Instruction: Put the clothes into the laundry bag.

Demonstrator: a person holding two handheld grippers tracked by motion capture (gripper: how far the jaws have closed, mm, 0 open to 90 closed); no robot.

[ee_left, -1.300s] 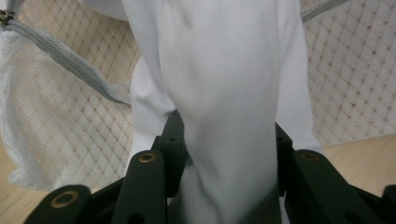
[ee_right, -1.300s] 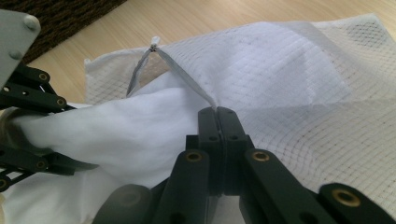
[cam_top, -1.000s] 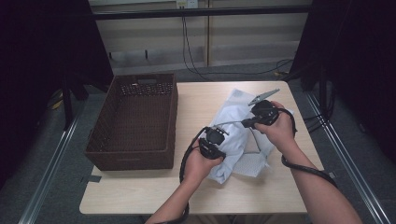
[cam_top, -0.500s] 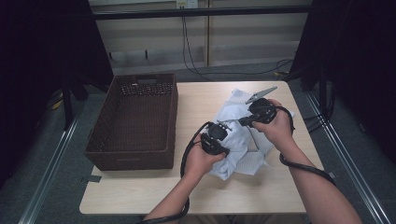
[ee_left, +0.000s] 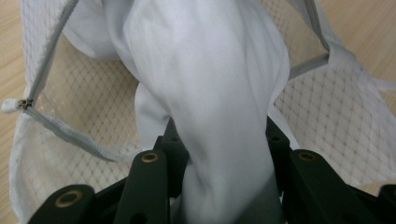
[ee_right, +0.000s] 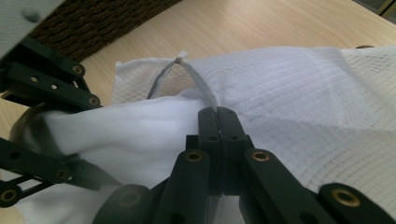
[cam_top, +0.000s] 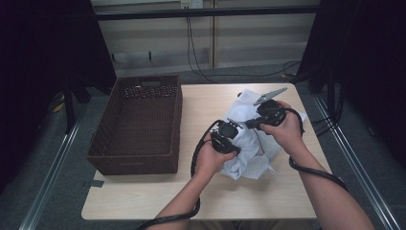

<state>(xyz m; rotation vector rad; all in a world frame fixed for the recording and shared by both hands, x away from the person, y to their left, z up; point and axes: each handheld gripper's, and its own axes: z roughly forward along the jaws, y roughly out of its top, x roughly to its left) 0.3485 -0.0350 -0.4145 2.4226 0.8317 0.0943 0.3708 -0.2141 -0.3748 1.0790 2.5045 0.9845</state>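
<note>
A white mesh laundry bag [cam_top: 261, 165] with a grey zipper [ee_left: 46, 122] lies on the right half of the table. A white cloth [cam_top: 249, 139] is bunched at its opening. My left gripper [cam_top: 234, 141] is shut on a thick fold of the white cloth [ee_left: 219, 88], with the mesh bag [ee_left: 93, 107] spread open just beyond. My right gripper [cam_top: 250, 125] is shut on the bag's zipper edge [ee_right: 198, 81], its jaws pressed together. Seen from the right gripper [ee_right: 218, 113], the left gripper [ee_right: 46, 116] sits close by at the left with the cloth [ee_right: 126, 130] in it.
A dark brown wicker basket [cam_top: 177, 120] stands on the left half of the wooden table [cam_top: 143, 201], its corner close behind the bag [ee_right: 93, 18]. Black cables trail from both grippers toward the table's near edge. A metal rail runs along each side of the table.
My left gripper has edged a little away from me and toward the right gripper, with the cloth still in it. The right gripper has kept its place.
</note>
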